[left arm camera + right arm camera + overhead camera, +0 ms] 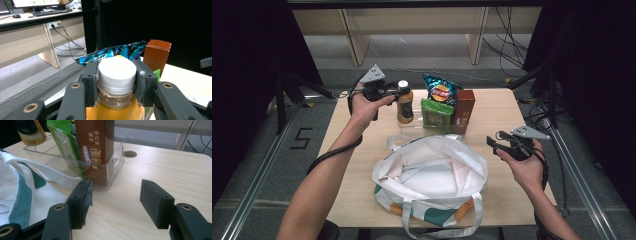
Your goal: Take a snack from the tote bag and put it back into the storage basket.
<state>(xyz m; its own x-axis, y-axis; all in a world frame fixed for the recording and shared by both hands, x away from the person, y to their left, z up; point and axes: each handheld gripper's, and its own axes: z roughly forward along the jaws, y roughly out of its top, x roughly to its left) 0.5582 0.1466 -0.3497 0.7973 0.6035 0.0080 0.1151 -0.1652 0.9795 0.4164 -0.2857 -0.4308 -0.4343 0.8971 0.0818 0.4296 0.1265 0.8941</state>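
**Left gripper clamped on the bottle cap**

I'm holding the left gripper [398, 92] closed on the white cap of the orange drink bottle [405, 106], and in the left gripper view I'm seeing both pads pressing the cap's sides. The bottle is standing upright at the left end of the clear plastic tray [117, 160], beside the green snack pack [435, 114]. The blue chip bag [441, 90] is leaning behind that pack, and the brown Oreo box [464, 111] is standing at the tray's right end. I'm keeping the right gripper [493, 144] to the right of the tray, above the bare wooden table [504, 110], jaws standing apart with nothing between them. The white tote bag [432, 172] is lying open just in front of the tray.
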